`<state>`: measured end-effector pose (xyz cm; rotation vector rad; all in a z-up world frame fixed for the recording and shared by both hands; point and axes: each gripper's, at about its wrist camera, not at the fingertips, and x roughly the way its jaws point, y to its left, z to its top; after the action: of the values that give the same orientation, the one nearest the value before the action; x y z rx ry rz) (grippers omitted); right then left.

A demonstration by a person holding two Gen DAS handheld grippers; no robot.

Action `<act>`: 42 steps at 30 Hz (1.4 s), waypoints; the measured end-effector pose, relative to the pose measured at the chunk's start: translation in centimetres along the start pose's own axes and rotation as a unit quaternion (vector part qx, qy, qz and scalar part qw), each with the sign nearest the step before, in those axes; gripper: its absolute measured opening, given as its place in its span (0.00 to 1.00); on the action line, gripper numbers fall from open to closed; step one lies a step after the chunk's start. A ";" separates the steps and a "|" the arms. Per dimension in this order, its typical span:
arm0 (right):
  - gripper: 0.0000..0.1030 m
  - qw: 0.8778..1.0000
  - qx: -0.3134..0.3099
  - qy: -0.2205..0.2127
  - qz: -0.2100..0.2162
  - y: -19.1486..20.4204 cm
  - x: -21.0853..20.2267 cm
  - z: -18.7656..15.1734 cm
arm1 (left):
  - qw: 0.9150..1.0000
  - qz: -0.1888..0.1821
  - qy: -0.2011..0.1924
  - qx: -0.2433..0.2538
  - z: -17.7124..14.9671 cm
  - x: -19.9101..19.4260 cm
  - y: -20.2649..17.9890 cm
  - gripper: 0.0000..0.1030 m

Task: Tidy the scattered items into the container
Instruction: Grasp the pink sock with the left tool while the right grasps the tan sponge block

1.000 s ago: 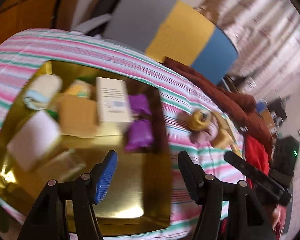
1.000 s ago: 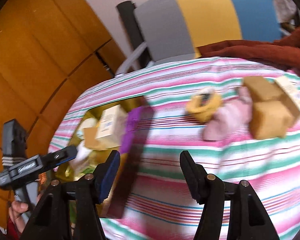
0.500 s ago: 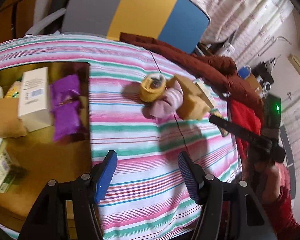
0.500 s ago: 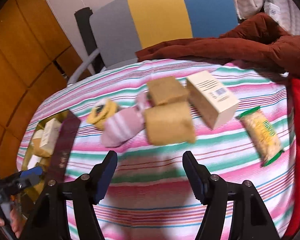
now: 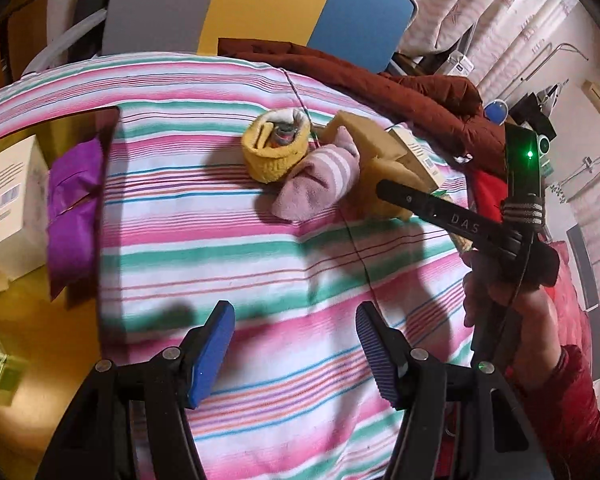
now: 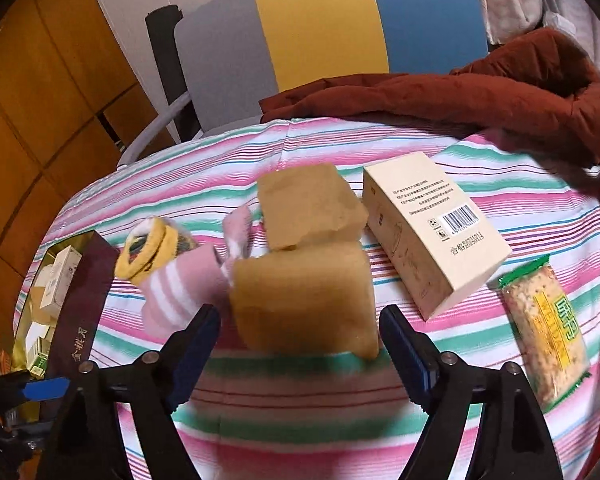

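On the striped cloth lie a yellow sock roll (image 5: pixel 274 152), a pink sock (image 5: pixel 316 184), two tan sponges (image 6: pixel 304 300) (image 6: pixel 308 208), a cream box (image 6: pixel 432 232) and a snack packet (image 6: pixel 544 328). At the left stands the gold-lined container (image 6: pixel 84 292), holding a purple packet (image 5: pixel 72 208) and a white box (image 5: pixel 12 196). My left gripper (image 5: pixel 294 340) hangs open over bare cloth beside the container. My right gripper (image 6: pixel 300 320) has its jaws opening, the nearer sponge just ahead between the fingers, pads apart from it.
A chair with a grey, yellow and blue back (image 6: pixel 324 40) stands behind the table. A rust-brown jacket (image 6: pixel 480 88) lies over the far right edge. Wooden cabinets (image 6: pixel 40 100) fill the left. A hand (image 5: pixel 500 292) holds the right gripper.
Both views have swung away from the container toward the pile of socks and sponges. The right gripper has come close to the sponges and its jaws have spread wider. The left jaws stayed open.
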<state>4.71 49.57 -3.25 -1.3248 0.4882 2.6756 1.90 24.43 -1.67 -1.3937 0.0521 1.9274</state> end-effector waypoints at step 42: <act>0.64 0.999 0.045 0.023 0.015 -2.0 0.4 0.4 | 1.000 -0.027 -0.006 -0.010 2.5 7.5 -0.1 0.12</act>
<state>4.65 51.56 -3.75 -1.3665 0.6310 2.6184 -1.03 29.65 -6.90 -1.3830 -0.0100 1.8954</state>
